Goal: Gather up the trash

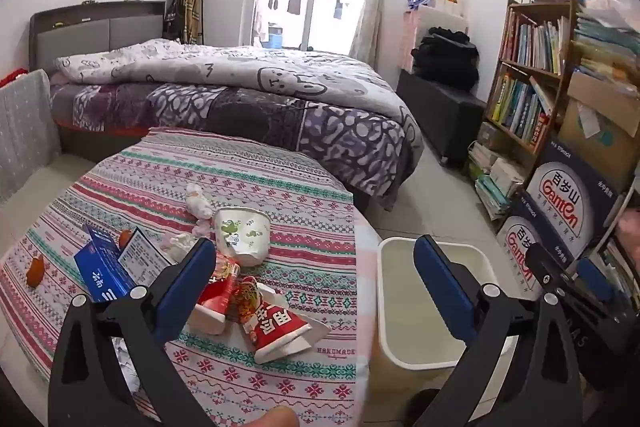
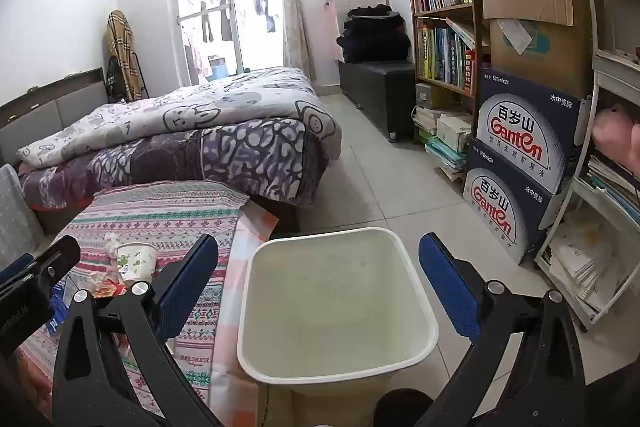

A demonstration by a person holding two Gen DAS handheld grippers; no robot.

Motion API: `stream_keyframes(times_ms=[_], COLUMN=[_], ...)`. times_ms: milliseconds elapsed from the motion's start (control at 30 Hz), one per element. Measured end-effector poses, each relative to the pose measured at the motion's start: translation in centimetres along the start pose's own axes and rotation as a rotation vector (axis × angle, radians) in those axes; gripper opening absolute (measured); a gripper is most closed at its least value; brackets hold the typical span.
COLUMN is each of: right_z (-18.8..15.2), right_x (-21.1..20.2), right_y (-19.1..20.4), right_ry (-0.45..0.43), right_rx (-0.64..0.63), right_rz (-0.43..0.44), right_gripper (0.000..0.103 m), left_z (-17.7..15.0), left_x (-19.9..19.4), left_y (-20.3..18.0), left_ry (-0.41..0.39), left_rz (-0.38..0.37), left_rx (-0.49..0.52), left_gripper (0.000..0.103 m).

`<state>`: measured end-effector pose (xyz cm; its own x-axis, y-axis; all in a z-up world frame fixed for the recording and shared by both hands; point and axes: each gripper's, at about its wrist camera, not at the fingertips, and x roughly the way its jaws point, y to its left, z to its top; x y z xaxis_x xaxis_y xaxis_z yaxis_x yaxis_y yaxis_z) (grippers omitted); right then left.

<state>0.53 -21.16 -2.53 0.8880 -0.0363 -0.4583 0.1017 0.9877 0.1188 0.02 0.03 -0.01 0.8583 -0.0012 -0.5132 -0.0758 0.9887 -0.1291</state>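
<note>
Trash lies on the round table with a patterned cloth (image 1: pixel 304 235): red snack wrappers (image 1: pixel 276 323), a tipped paper cup (image 1: pixel 244 235), a blue box (image 1: pixel 104 267), crumpled tissue (image 1: pixel 198 201) and orange peel (image 1: pixel 35 269). A cream trash bin (image 1: pixel 404 355) stands on the floor right of the table; its inside looks bare (image 2: pixel 340 311). My left gripper (image 1: pixel 316 287) is open above the table's right edge, its left finger by the wrappers. My right gripper (image 2: pixel 320 287) is open and empty above the bin. The cup also shows in the right wrist view (image 2: pixel 136 261).
A bed (image 1: pixel 240 95) stands behind the table. A bookshelf (image 2: pixel 444 7) and stacked Ganten water boxes (image 2: pixel 520 163) line the right wall. A dark bench (image 2: pixel 376 87) with folded clothes stands by the window. Tiled floor (image 2: pixel 380 179) lies between bed and shelves.
</note>
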Motion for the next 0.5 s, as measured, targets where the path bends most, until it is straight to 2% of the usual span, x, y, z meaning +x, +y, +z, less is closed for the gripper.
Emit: stream_keyframes(times_ms=[133,500], right_z=[-0.03,-0.23], right_x=[-0.07,-0.39], right_y=[-0.09,-0.83], right_ry=[0.002,-0.001], right_rx=[0.003,0.005], right_rz=[0.0,0.008], right_gripper=[0.096,0.096], left_z=[-0.04,0.0], left_x=[-0.15,-0.06], left_y=[-0.07,-0.07], left_ry=[-0.005,0.009], left_rz=[0.017,-0.003], left_rx=[0.009,-0.001], left_gripper=[0.096,0.096])
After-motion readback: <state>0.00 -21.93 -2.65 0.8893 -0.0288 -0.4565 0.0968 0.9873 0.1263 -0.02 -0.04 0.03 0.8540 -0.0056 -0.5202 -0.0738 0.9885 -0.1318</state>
